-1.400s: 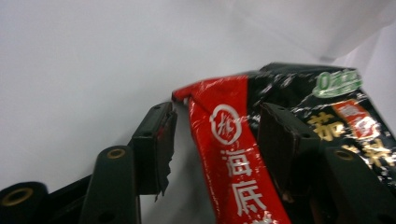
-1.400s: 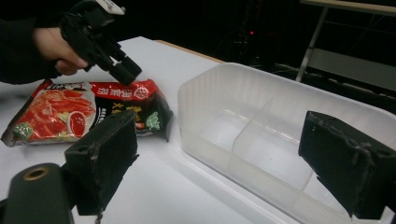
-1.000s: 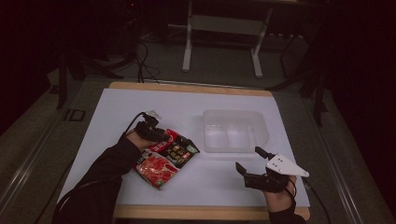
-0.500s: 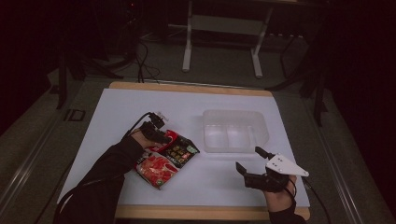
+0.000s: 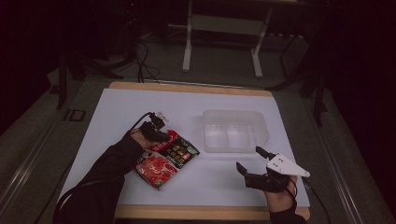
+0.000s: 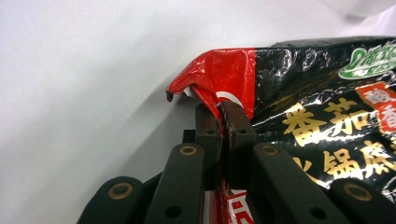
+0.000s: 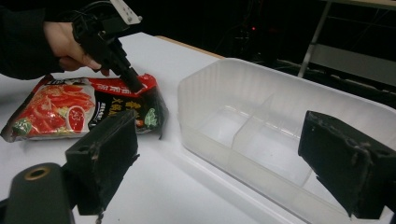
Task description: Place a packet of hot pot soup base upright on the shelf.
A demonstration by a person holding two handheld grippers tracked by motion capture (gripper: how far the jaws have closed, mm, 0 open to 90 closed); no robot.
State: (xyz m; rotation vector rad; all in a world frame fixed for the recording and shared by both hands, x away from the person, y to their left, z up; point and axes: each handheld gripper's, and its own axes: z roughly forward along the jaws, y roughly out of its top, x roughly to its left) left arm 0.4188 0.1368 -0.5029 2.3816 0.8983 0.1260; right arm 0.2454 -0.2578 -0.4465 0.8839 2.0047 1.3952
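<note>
- Your left gripper (image 5: 156, 133) is clamped on the red corner of the sauce packet (image 5: 166, 157); in the left gripper view the jaws have just been closing and now pinch the foil edge (image 6: 219, 100) between them; grasp looks made
- The packet lies flat on the white table (image 5: 116, 112), just left of the clear plastic container (image 5: 236, 130), near it but not touching; no lift visible yet, apart from the pinched corner crumpling up a little
- Your right gripper (image 5: 250, 161) hangs with its jaws spread wide, holding nothing, just in front of the container's near wall; in the right gripper view the two pads (image 7: 109, 154) frame the container (image 7: 261, 140) without touching it
- Progress, as I judge it: pick is secured, carry and placement are left; likely you move the packet into the container, so call it early stage
- Container: translucent, rectangular, open top, a low divider (image 7: 252, 123) splits it into two compartments; both look empty; no lid in sight
- Watch: a corner-only pinch may let the packet swing or slip on lift
</note>
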